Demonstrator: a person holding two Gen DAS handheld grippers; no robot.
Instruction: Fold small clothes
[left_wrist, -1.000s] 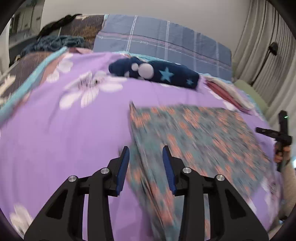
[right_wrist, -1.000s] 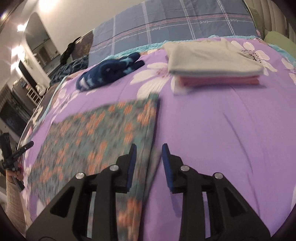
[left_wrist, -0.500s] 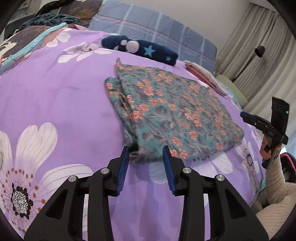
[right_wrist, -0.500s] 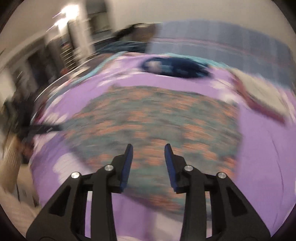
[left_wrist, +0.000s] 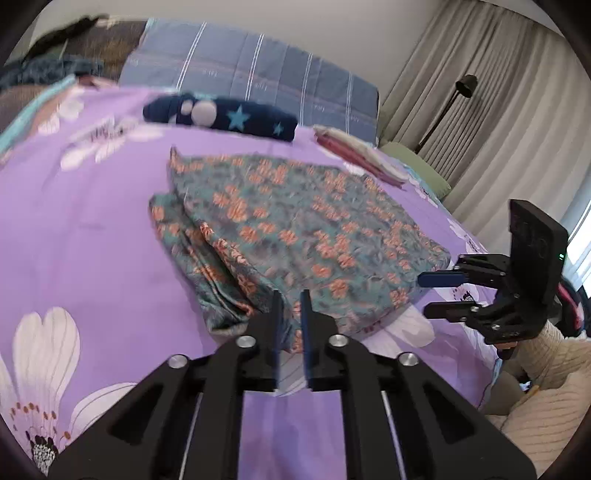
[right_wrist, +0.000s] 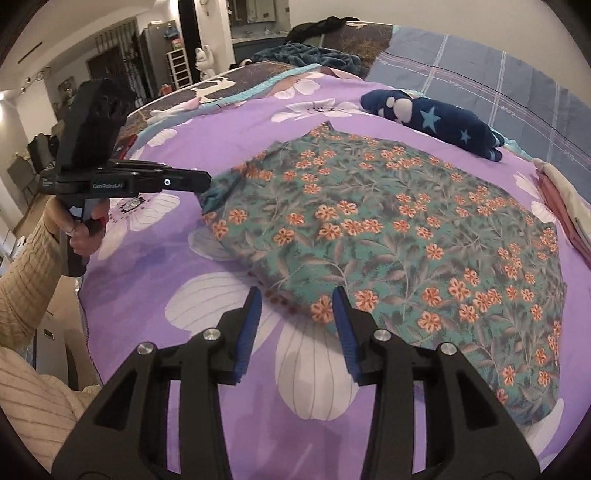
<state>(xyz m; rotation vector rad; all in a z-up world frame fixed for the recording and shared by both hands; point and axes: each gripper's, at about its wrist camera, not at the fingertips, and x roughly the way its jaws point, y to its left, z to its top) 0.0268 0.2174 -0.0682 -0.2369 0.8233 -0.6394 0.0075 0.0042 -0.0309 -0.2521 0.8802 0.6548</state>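
A teal garment with orange flowers (left_wrist: 295, 236) lies folded flat on the purple flowered bedspread (left_wrist: 74, 229); it also shows in the right wrist view (right_wrist: 399, 236). My left gripper (left_wrist: 290, 306) is shut on the garment's near corner, the cloth pinched between its narrow jaws. It shows from the side in the right wrist view (right_wrist: 203, 184), at the garment's left corner. My right gripper (right_wrist: 295, 302) is open, its fingers either side of the garment's near edge. It shows in the left wrist view (left_wrist: 430, 295), open beside the garment's right corner.
A dark blue star-patterned garment (left_wrist: 221, 116) lies beyond the floral one. A stack of folded pink and cream clothes (left_wrist: 362, 158) sits at the right. A blue plaid pillow (left_wrist: 251, 81) is at the head of the bed. The bed's edge is close to my right gripper.
My left gripper has closed on the garment's near corner. My right gripper has swung round to the garment's near edge and stays open.
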